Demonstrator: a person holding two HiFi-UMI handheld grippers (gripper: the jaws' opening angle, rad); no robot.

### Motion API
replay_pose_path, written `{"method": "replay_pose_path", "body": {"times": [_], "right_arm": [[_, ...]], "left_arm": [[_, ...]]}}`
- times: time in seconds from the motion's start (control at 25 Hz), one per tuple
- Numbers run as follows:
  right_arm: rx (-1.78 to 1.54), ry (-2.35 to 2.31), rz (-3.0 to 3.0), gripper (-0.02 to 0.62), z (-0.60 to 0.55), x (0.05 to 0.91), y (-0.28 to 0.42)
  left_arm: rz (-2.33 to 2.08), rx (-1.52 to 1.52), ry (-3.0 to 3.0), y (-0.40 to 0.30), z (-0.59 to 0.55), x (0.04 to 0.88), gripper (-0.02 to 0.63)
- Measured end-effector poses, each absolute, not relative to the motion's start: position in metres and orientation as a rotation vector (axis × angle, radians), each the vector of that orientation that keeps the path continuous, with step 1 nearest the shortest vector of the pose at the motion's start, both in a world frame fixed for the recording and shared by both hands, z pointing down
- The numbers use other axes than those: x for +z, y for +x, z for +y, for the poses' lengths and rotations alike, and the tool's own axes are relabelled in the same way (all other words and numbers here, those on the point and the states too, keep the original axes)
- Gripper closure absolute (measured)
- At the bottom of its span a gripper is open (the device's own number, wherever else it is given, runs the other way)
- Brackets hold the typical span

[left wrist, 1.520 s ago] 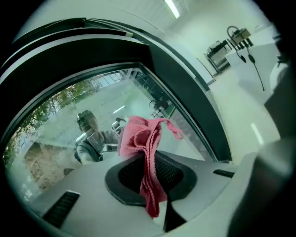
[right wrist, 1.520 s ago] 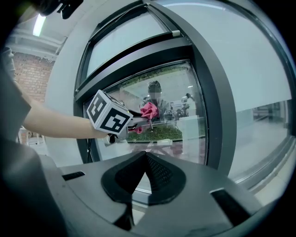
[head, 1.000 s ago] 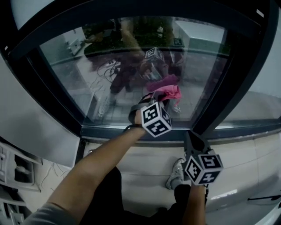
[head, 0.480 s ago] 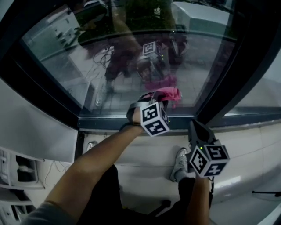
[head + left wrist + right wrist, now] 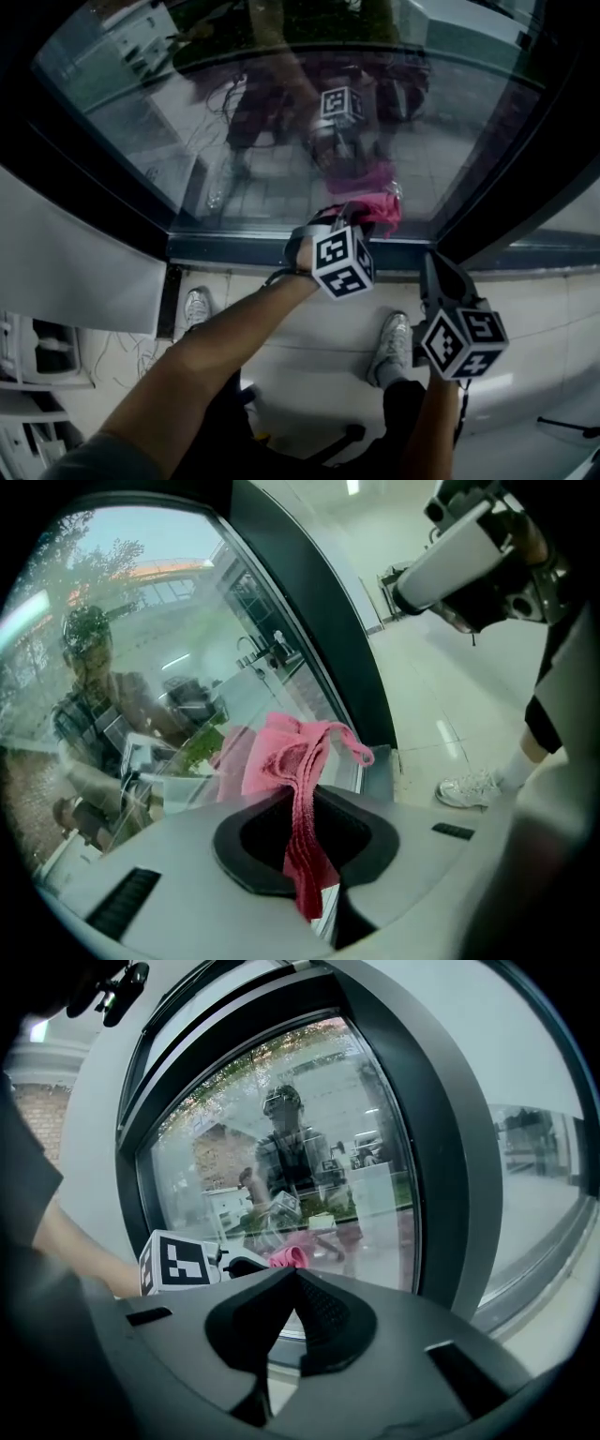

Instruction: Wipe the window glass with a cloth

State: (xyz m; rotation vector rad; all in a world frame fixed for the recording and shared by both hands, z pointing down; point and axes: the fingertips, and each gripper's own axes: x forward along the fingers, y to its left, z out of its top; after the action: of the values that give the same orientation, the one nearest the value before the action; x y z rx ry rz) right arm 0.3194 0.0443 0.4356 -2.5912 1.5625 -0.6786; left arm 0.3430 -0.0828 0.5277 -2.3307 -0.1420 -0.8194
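Worked the pink cloth (image 5: 370,208) lower and a touch rightward over the last second; left it pressed to the window glass (image 5: 234,122) just above the dark bottom frame (image 5: 234,251), near the right corner; probably ended a downward stroke. Kept the left gripper (image 5: 345,220) clenched on the pink cloth; held the right gripper (image 5: 433,270) closed on nothing, low beside it. Faced strongly reflective glass; stood on pale floor tiles (image 5: 309,347).

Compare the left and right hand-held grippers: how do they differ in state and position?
The left hand-held gripper is shut on the pink cloth; the right hand-held gripper is shut on nothing. The left one is up at the lower edge of the window glass; the right one sits lower, below the frame. Both carry a marker cube.
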Motion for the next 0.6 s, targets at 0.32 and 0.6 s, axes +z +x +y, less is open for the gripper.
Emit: {"method": "replay_pose_path", "body": {"times": [0.32, 0.6], "right_arm": [[-0.754, -2.535, 1.601, 0.595, 0.023, 0.464, 0.314], [-0.754, -2.538, 1.662, 0.595, -0.002, 0.463, 0.303]], "left_arm": [[-0.081, -0.759, -2.677, 0.331, -0.092, 0.551, 0.563], [0.066, -0.726, -2.961, 0.316, -0.112, 0.552, 0.563]]}}
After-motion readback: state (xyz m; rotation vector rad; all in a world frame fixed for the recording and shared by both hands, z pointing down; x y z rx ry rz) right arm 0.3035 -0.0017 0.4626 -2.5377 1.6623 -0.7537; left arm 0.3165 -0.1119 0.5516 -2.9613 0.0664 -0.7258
